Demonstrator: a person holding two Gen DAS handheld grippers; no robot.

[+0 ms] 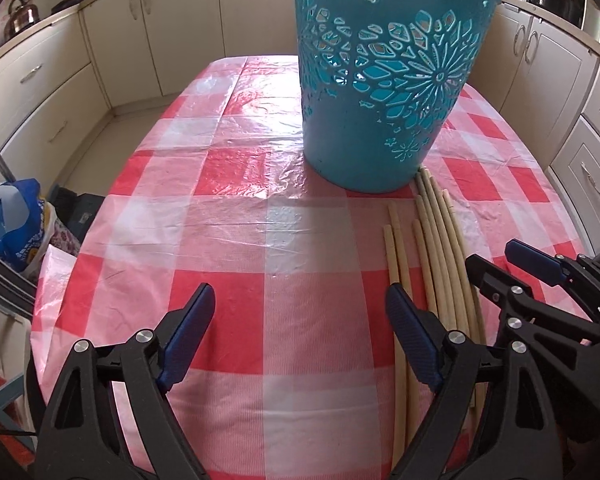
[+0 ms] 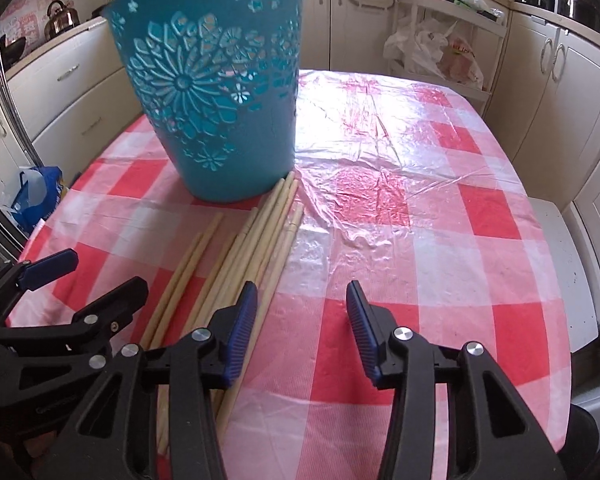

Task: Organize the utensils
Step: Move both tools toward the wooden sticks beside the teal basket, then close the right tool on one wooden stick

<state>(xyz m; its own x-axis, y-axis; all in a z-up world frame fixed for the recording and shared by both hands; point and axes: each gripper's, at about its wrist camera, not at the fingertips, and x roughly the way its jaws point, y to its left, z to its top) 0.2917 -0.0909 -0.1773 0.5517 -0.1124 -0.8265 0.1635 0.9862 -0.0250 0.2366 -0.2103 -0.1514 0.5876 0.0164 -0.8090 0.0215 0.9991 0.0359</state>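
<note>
- Both grippers hang low over the table (image 1: 236,208), side by side, angled down at the checked cloth.
- The sticks (image 2: 236,264) lie in a loose bundle on the cloth, pale and long, running from the near edge up to the foot of the bin (image 2: 216,92).
- That teal bin stands upright mid-table, its base just touching the far tips of the sticks. I can't see inside it from here.
- Left gripper (image 1: 300,320): jaws spread wide, nothing between them but bare cloth. Its right finger sits over the leftmost sticks, so the bundle is just off to its right.
- Right gripper (image 2: 302,320): jaws about half open, nothing caught. The bundle passes under its left finger; the gap itself is over cloth, just to the right of the sticks.
- So neither has hold of anything. This looks like the approach, lining up for a first pick, with every stick I can see on the table.
- Next, I'd say, one gripper needs to slide sideways until a stick or two sits squarely between its pads, then drop and close.
- The sticks are thin, round and crowded, so a pinch may roll one away or drag neighbours along.
- After that comes a lift and a tilt to stand them in the bin, clearing its tall rim.
</note>
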